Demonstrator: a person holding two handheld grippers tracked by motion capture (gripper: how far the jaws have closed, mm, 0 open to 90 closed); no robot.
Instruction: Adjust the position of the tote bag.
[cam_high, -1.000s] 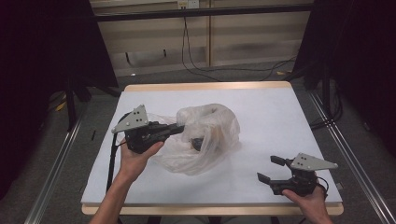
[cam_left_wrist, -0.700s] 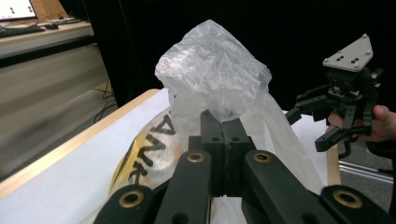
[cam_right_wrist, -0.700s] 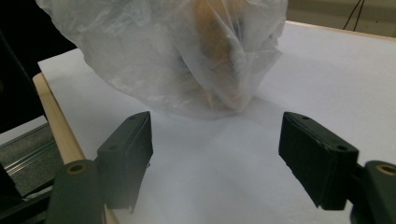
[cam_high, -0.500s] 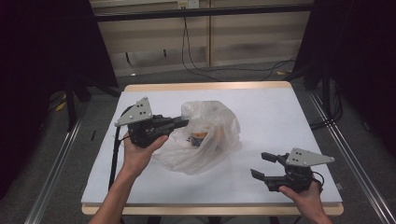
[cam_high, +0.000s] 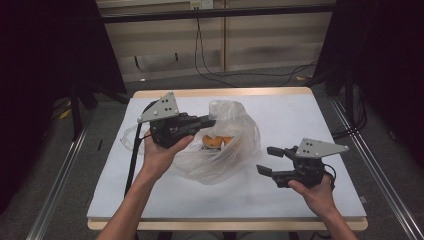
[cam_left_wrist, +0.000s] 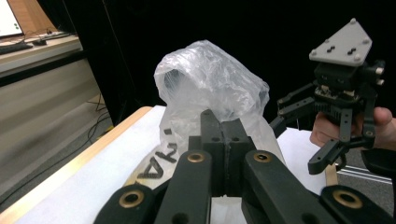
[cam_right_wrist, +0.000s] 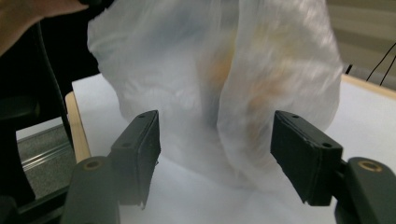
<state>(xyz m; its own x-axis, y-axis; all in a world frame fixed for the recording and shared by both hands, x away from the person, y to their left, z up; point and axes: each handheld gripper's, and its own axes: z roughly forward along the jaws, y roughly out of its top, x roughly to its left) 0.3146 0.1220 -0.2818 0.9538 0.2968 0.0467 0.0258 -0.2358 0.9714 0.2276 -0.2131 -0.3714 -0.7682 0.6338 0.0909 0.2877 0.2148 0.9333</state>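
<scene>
A clear plastic bag (cam_high: 231, 150) lies mid-table with orange items (cam_high: 216, 141) inside it. My left gripper (cam_high: 210, 121) is shut on the bag's upper edge and holds that edge up off the table. In the left gripper view the closed jaws pinch the film, and the bag (cam_left_wrist: 210, 84) rises as a crumpled dome above my left gripper (cam_left_wrist: 223, 123). My right gripper (cam_high: 265, 160) hovers open just right of the bag, jaws pointing at it. In the right gripper view the bag (cam_right_wrist: 219, 70) hangs close ahead of my right gripper (cam_right_wrist: 219, 154), between the spread pads (cam_right_wrist: 140, 144), orange blurs showing through.
The table (cam_high: 320, 115) has a white cover and a wooden rim. The left gripper's black cable (cam_high: 132, 165) trails down the table's left side. A loose piece of clear film (cam_high: 127, 140) lies left of the left hand. Dark curtains and floor cables lie beyond.
The left gripper has raised the bag's edge, so the bag stands taller and the orange items show. The right gripper has moved left toward the bag, still open.
</scene>
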